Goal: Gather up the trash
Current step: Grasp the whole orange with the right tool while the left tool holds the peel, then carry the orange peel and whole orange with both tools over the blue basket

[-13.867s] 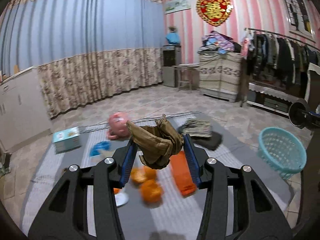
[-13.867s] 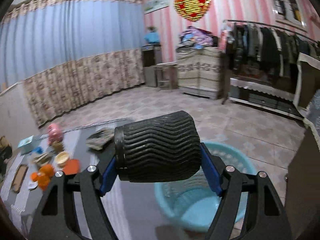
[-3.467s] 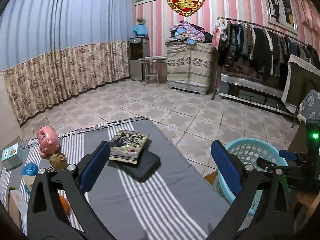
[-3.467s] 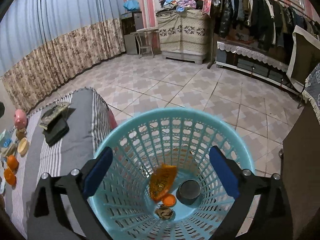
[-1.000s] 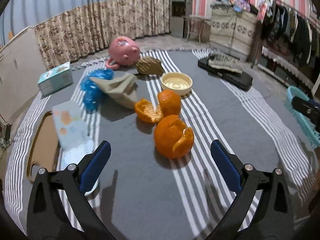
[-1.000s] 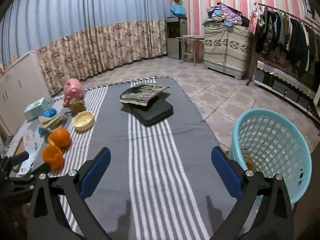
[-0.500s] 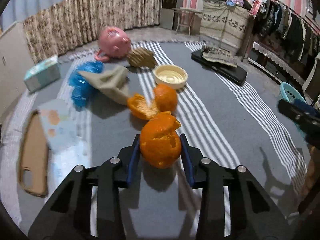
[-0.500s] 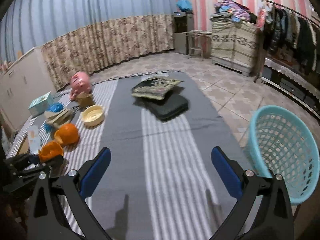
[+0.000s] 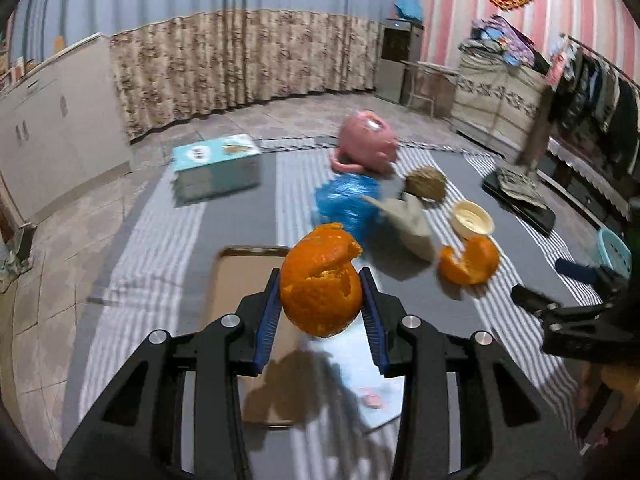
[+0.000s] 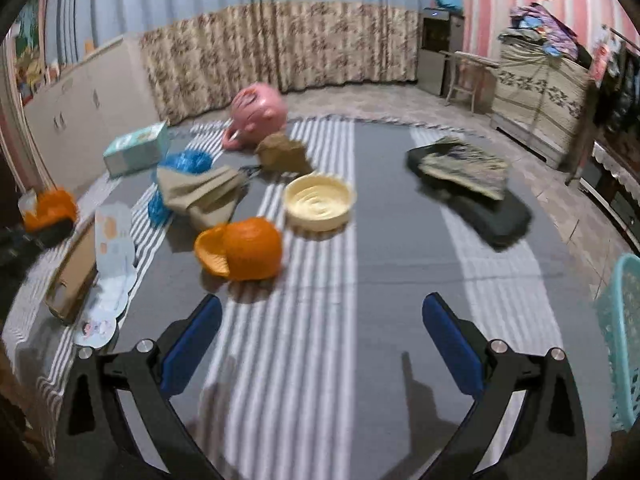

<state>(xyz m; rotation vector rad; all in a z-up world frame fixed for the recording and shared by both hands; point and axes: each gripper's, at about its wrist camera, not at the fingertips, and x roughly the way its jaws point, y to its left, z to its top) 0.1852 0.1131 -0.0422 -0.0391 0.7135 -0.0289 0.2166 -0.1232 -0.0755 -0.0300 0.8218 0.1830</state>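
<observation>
My left gripper (image 9: 320, 278) is shut on a hollow orange peel (image 9: 320, 296) and holds it above the striped grey cloth (image 9: 248, 208). In the right wrist view that peel (image 10: 50, 206) shows at the far left edge. A second orange peel (image 10: 244, 248) lies on the cloth, ahead and to the left of my right gripper (image 10: 320, 308), which is open with nothing between its fingers. The teal trash basket (image 10: 620, 320) stands off the cloth at the right edge. Crumpled blue plastic (image 10: 184, 164), a beige wad (image 10: 200, 192) and a brown paper ball (image 10: 284, 152) lie further back.
A cream bowl (image 10: 320, 200), a pink piggy bank (image 10: 258, 114), a teal tissue box (image 10: 136, 148) and a black case with a book (image 10: 472, 184) sit on the cloth. A cardboard piece (image 10: 72, 272) and a printed card (image 10: 112, 248) lie at the left.
My left gripper closed on the nearest orange peel, lifted it and swung left. My right gripper swung left toward the things on the cloth, so the basket slid to the picture's right edge.
</observation>
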